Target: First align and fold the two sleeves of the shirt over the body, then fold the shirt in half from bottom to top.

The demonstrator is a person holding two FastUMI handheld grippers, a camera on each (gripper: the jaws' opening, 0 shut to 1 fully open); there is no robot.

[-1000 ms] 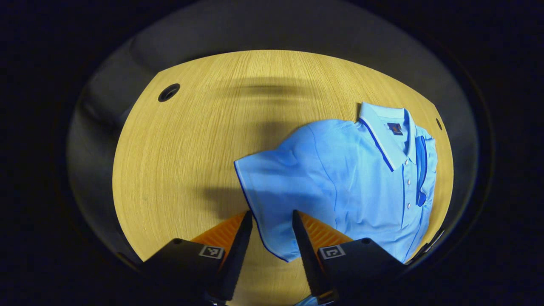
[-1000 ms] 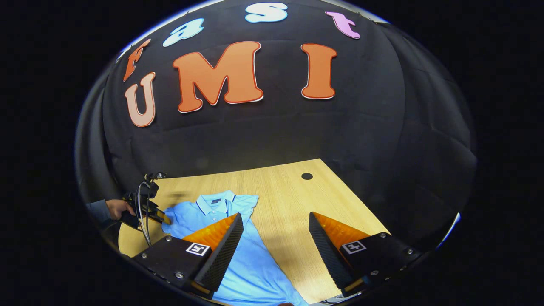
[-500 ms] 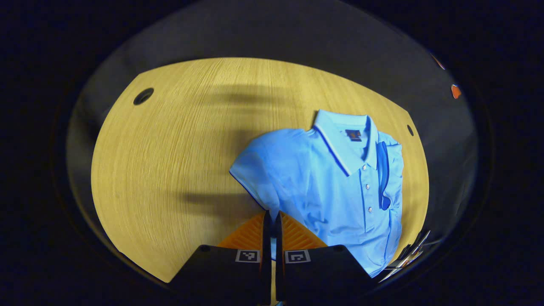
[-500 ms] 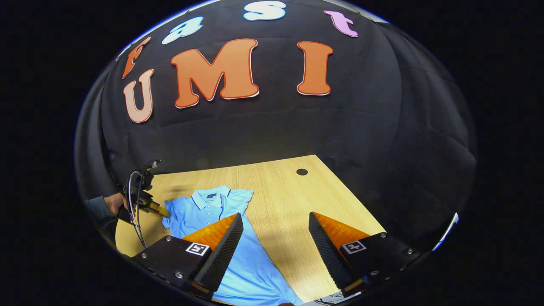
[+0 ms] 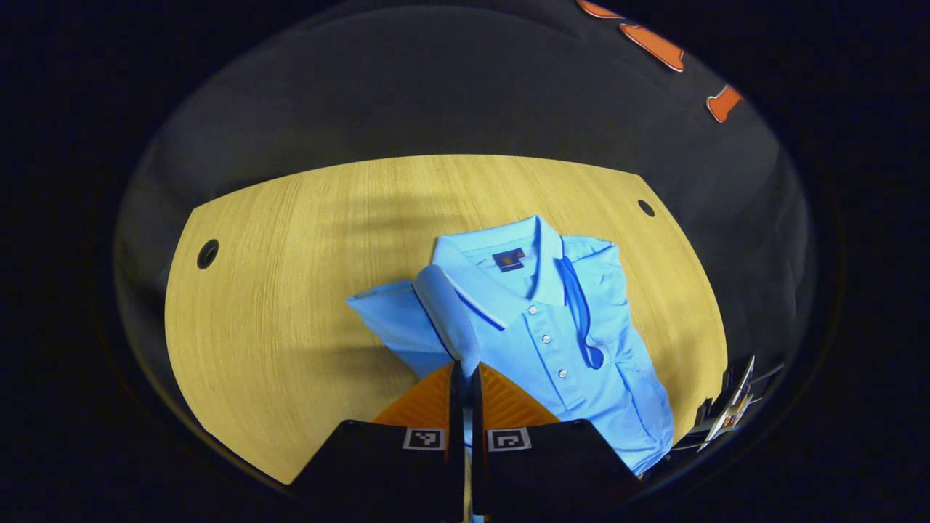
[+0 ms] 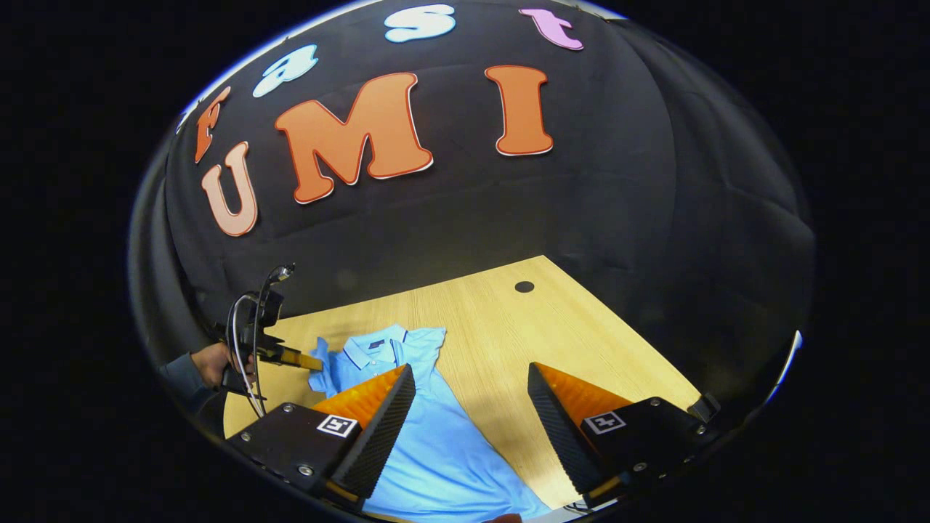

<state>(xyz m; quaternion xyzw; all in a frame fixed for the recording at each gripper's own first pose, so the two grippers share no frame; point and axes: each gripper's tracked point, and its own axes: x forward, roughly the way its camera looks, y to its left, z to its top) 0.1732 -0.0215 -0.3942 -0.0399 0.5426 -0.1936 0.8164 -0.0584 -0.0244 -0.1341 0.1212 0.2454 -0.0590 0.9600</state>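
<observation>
One table, pale wood, with a round hole near each far corner, backed by the booth's dark cloth wall. One shirt, light blue polo with dark piping, lying face up on the table, collar toward the far edge, placket buttoned, hem running off toward the near edge in the right gripper view. One right sleeve, already laid over the chest beside the placket, its dark cuff edge running down the body. One left sleeve, lifted off the table and drawn inward, standing as a raised fold beside the collar. One left gripper, fingers together and clamped on the cuff end of that left sleeve; seen from the right gripper view it is held by a hand at the shirt's shoulder. One right gripper, fingers wide apart, nothing between them, hovering above the shirt's lower body and bare table. Step in hand, by judgement: second sleeve fold, part-way through. Next move calls for carrying the cuff further across the chest, laying it flat and level with the other sleeve, then letting go; the bottom-to-top fold is not yet begun.
</observation>
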